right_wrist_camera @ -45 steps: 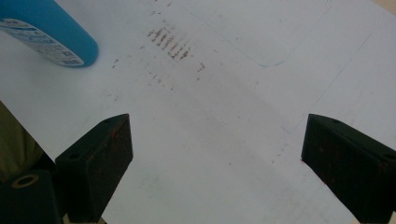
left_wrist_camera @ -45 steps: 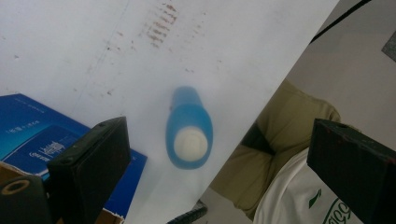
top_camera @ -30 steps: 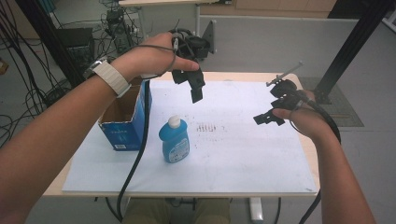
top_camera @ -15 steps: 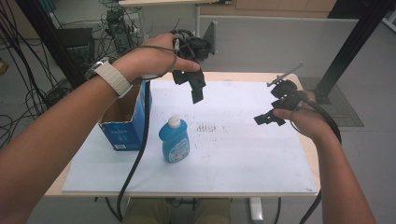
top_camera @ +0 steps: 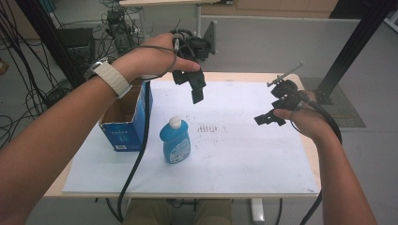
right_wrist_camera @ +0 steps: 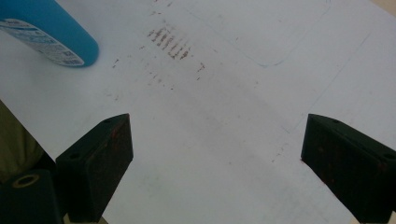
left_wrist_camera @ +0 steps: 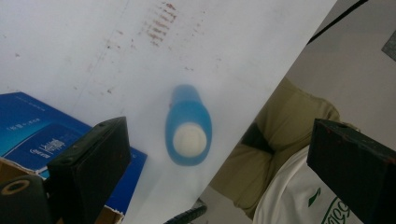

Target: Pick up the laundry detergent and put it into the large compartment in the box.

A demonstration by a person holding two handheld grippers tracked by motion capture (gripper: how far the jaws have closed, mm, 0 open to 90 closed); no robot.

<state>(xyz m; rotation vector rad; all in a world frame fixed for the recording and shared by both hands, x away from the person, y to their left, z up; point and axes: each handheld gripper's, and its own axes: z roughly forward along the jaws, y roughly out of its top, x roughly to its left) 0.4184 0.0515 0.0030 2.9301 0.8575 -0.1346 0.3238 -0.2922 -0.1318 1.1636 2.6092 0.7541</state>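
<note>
Counter [top_camera: 281,82]: a pale wooden top, mostly covered, bare only along its far and right edges.
White sheet [top_camera: 244,154]: it lies flat over the counter and carries everything; a patch of small reddish-brown marks [top_camera: 209,127] sits near its middle, just right of the bottle.
Blue carton [top_camera: 126,123]: open-topped, standing at the sheet's left edge, just left of the bottle and apart from it; in your left gripper view its blue side [left_wrist_camera: 32,135] shows behind the left finger.
Blue bottle [top_camera: 174,140]: upright on the sheet with a white cap [top_camera: 174,122], left of centre and toward your side. In your left gripper view you look almost straight down on it [left_wrist_camera: 188,126], blurred, lying between the two fingers but well below them. In your right gripper view its blue body with a printed label [right_wrist_camera: 49,28] shows in the top left corner.
Left gripper [top_camera: 196,89]: you hold it raised above the far part of the sheet, beyond the bottle, pointing down; its fingers stand wide apart and have hold of nothing.
Right gripper [top_camera: 266,118]: you hold it over the right part of the sheet, well apart from the bottle, pointing left toward the marks; its fingers are also spread wide and carry nothing, with bare sheet between them.
</note>
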